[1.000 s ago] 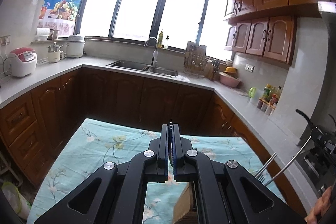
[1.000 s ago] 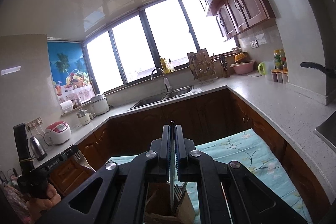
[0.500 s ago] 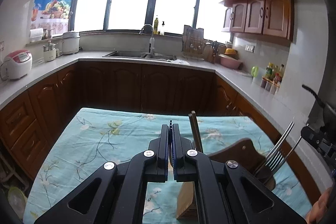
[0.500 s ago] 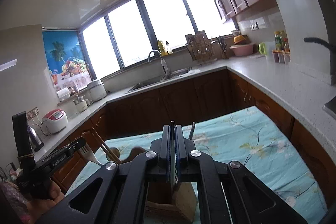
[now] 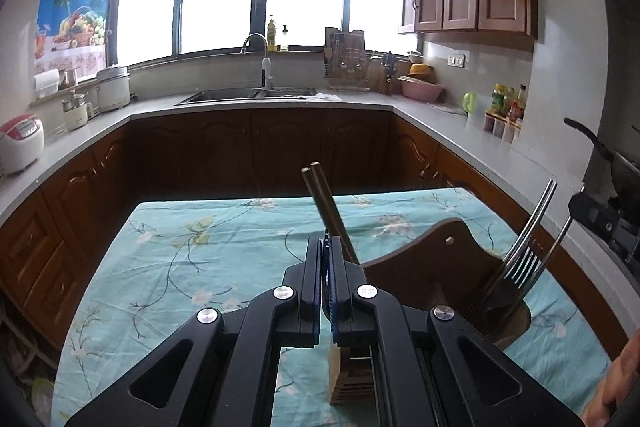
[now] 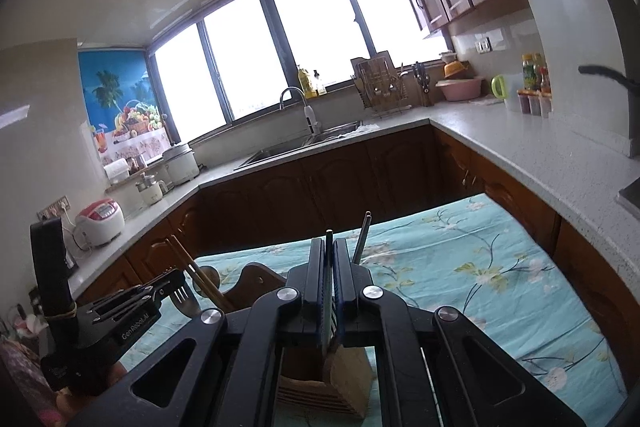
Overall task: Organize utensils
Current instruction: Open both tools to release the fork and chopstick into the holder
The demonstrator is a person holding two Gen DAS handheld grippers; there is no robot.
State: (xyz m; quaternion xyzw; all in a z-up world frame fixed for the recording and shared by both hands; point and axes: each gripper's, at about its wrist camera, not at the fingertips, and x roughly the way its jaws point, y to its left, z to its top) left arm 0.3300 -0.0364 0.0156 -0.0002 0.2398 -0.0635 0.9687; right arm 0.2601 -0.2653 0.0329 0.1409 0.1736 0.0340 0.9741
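Note:
A utensil holder, made of a dark wooden back board [image 5: 436,251] and a light slatted box [image 5: 347,379], stands on the teal floral tablecloth [image 5: 200,247]. Brown chopsticks [image 5: 324,203] lean out of it. My left gripper [image 5: 325,247] is shut. The right wrist view shows it [image 6: 176,277] gripping a fork [image 6: 184,299] near the tines, with the handle hanging down beside the board [image 6: 256,279]. My right gripper [image 6: 329,247] is shut on a thin metal fork handle [image 6: 329,267] above the box [image 6: 348,383]. A second handle [image 6: 362,239] stands next to it. Fork tines [image 5: 520,267] sit in the holder.
Wooden cabinets with a grey counter [image 5: 460,143] wrap around the table, with a sink [image 5: 248,93] at the back. A red-and-white rice cooker [image 5: 20,143] sits on the left. A black pan handle [image 5: 588,139] juts in at the right. A hand [image 5: 616,387] shows at the lower right.
Both grippers have sunk toward the table, bringing the holder and the chopsticks into view. The left view has rolled level. Each gripper still grips its fork.

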